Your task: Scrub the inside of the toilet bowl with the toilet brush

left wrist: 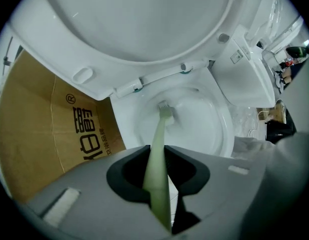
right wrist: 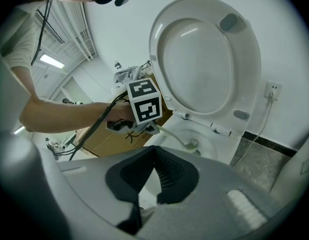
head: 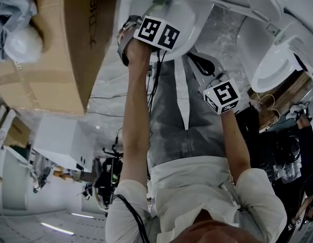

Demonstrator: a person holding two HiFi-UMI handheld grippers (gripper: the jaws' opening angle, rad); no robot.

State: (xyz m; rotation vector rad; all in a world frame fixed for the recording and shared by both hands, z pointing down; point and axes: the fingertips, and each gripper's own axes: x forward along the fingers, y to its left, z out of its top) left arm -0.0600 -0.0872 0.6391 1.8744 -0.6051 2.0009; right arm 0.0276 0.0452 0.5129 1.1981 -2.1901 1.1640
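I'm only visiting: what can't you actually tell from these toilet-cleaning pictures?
- Left gripper view: whether the toilet brush, held in the left tool, presses its bristles on the toilet bowl; the brush head is small and blurred.
- Head view: much of the bowl's inside, hidden behind the left tool.
- Left gripper view: the cardboard box's print, partly covered by the bowl's rim.
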